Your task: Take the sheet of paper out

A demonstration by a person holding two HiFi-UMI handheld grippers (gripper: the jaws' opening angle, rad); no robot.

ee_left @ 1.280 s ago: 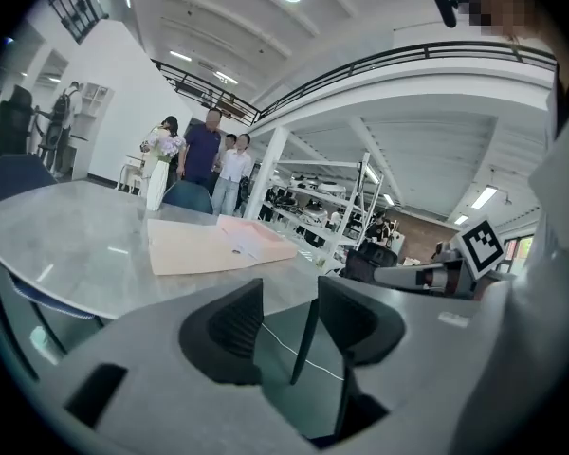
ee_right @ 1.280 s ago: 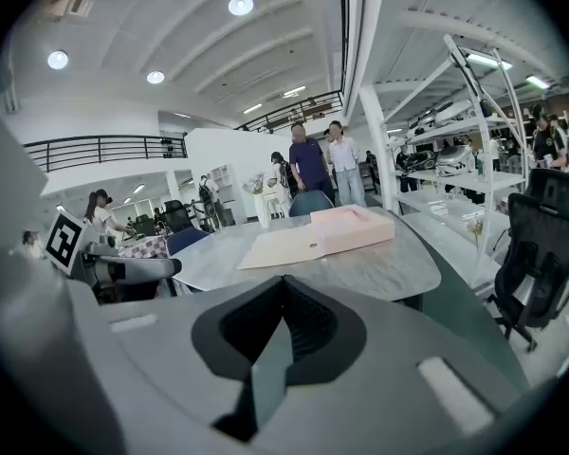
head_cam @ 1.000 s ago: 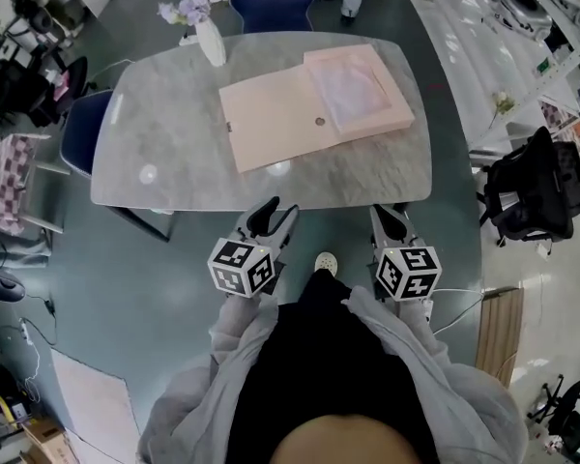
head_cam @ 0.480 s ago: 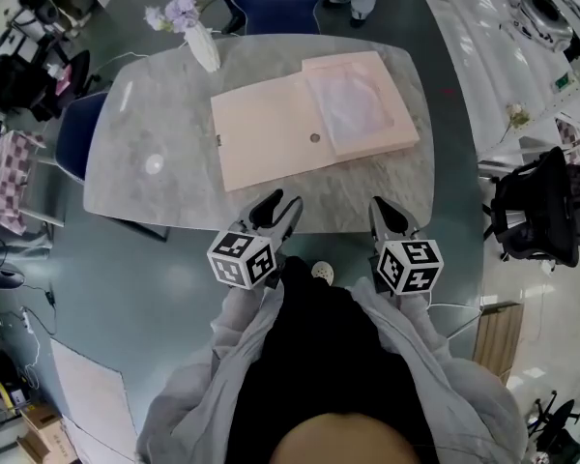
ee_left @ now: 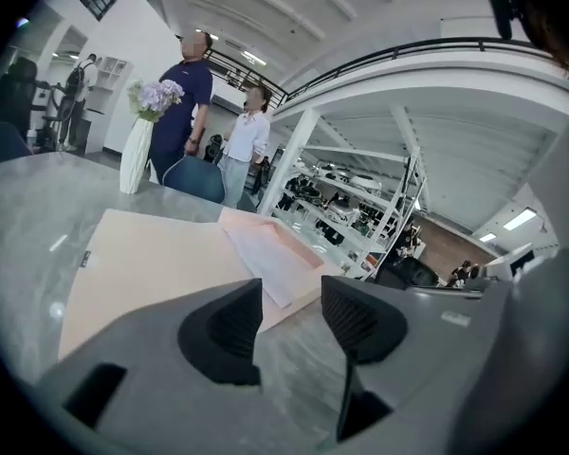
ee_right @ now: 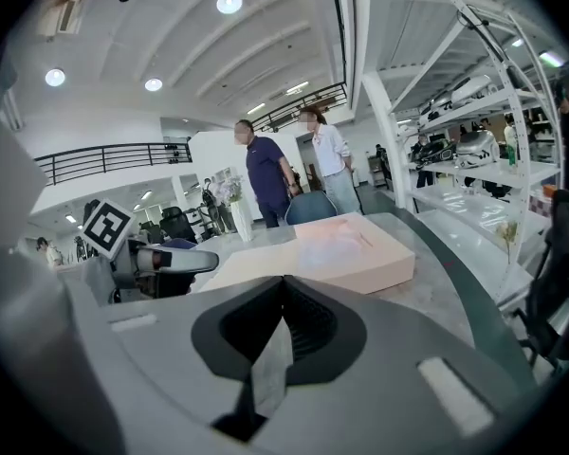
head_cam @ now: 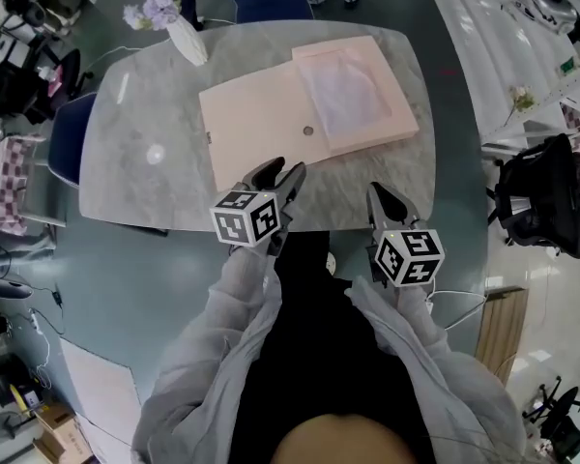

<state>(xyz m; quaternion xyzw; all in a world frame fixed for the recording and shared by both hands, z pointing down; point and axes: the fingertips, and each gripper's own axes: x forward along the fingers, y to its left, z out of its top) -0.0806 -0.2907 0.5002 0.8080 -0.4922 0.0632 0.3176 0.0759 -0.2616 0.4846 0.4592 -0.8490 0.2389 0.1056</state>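
A thin, whitish sheet of paper [head_cam: 340, 95] lies flat inside the shallow tray [head_cam: 403, 114] of a pale pink file box. The box stands open, its lid [head_cam: 251, 133] folded out flat to the tray's left on the grey marble table [head_cam: 135, 153].

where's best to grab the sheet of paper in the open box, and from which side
Probably its near corner by the open lid, coming in low from your side. The sheet of paper lies flat in the shallow box, so only an edge offers a pinch, and that corner seems to ride up on the box's wall.
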